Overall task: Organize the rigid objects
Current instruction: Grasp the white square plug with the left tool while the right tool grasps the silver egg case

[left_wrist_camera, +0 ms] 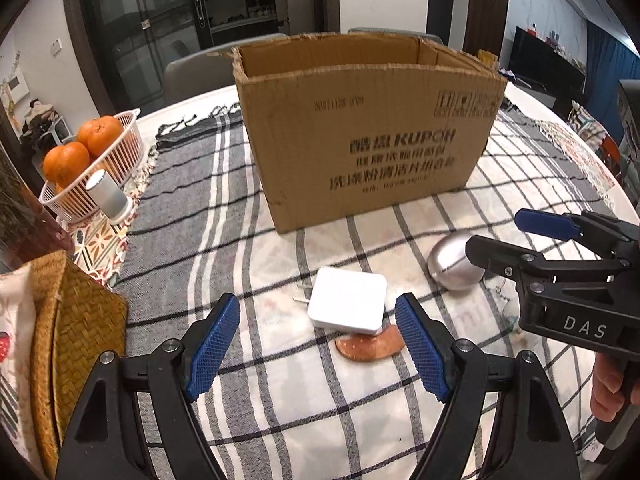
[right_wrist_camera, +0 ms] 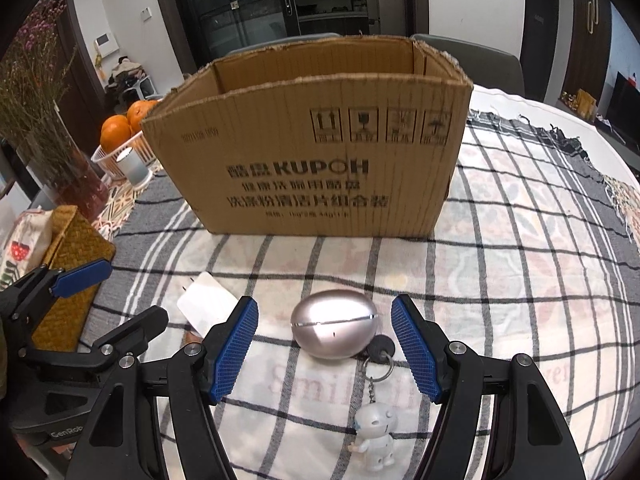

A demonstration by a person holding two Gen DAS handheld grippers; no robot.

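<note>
Left claw (left_wrist_camera: 318, 344) apart over white charger (left_wrist_camera: 347, 305), right claw (right_wrist_camera: 325, 350) apart (nothing held) around silver egg case (right_wrist_camera: 335, 323)

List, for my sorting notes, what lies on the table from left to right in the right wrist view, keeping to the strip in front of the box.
Woven straw box → white charger → silver egg-shaped case → black key fob.

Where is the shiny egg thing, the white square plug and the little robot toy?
Shiny egg (right_wrist_camera: 335, 329), right wrist view, on its seam.
White square plug (left_wrist_camera: 347, 305), left wrist view, on its flat top.
Little robot toy (right_wrist_camera: 375, 436), right wrist view, on its body.
</note>
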